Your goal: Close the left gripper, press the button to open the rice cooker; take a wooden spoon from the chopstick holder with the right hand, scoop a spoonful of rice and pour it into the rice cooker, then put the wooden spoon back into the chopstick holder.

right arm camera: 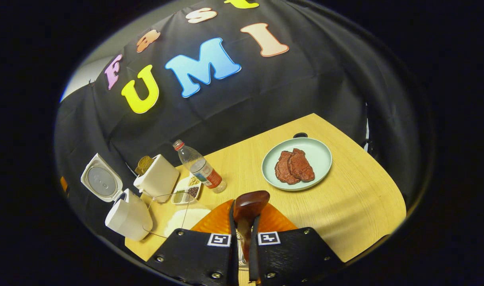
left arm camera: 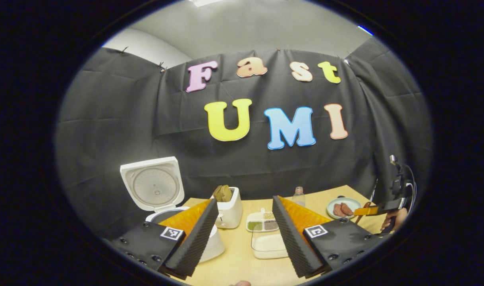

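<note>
Wooden spoon (right arm camera: 247, 206) clamped between right fingers (right arm camera: 232, 254), bowl forward

Likely a staged recording booth: cloth wall (left arm camera: 118, 119), kitchenware-laden table (right arm camera: 357, 198).

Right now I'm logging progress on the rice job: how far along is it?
Done: the rice cooker stands with its lid up, so the button press looks finished. In hand: the right gripper is shut on the wooden spoon, held above the table; whether it carries rice cannot be told. The left gripper is open. Left: getting rice into the cooker and returning the spoon to the chopstick holder.
</note>
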A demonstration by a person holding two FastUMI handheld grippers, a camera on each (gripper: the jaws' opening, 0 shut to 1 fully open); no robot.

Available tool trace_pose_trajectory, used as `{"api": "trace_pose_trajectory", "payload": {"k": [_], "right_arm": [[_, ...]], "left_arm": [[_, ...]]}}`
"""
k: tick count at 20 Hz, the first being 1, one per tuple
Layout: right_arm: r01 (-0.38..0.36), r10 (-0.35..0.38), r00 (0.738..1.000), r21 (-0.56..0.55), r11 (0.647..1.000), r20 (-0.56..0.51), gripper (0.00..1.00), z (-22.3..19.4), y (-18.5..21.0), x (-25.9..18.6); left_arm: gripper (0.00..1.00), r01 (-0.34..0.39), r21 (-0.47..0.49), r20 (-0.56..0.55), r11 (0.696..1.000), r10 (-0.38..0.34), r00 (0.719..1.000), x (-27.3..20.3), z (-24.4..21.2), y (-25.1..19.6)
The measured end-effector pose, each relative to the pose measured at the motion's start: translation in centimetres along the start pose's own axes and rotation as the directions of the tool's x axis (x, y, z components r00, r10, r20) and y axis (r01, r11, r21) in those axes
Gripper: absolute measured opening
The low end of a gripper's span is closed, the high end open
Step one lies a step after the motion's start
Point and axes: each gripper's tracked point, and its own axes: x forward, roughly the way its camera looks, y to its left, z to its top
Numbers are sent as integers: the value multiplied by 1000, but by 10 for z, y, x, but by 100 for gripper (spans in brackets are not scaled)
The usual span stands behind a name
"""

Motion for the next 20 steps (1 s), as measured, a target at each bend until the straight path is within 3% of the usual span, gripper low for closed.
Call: {"api": "trace_pose_trajectory", "payload": {"k": [3, 5, 6, 10, 13, 14, 15, 17, 18, 20], "right_arm": [[21, -21, 999, 13, 1000, 35, 5, 13, 8, -19], [22, -21, 996, -2, 1000, 87, 5, 33, 24, -39], [22, -20, 993, -12, 1000, 113, 5, 44, 34, -48], [-35, 41, 979, -35, 999, 199, 5, 77, 93, -63], [-75, 88, 971, -67, 995, 221, 5, 83, 138, -54], [-86, 101, 971, -79, 993, 217, 5, 80, 151, -48], [-93, 110, 971, -92, 991, 210, 5, 75, 162, -41], [-97, 118, 975, -120, 988, 191, 5, 64, 181, -25], [-97, 121, 976, -133, 986, 180, 5, 58, 189, -15], [-89, 118, 979, -169, 982, 166, 5, 45, 201, 6]], "left_arm": [[92, 44, -15, 14, 999, -44, 999, -3, 1, -7], [100, 65, -3, 38, 998, -65, 997, -4, 9, -3], [92, 71, 3, 49, 997, -71, 996, -5, 12, 1], [94, 113, 15, 86, 993, -114, 990, -12, 20, 18], [99, 170, 17, 119, 985, -171, 978, -21, 24, 25], [92, 175, 20, 129, 984, -177, 976, -24, 27, 31], [99, 177, 27, 130, 984, -179, 975, -25, 26, 37], [92, 173, 34, 120, 984, -176, 977, -24, 19, 48], [95, 170, 27, 114, 985, -172, 978, -23, 17, 53], [92, 160, 4, 108, 987, -159, 981, -18, 11, 64]]}}
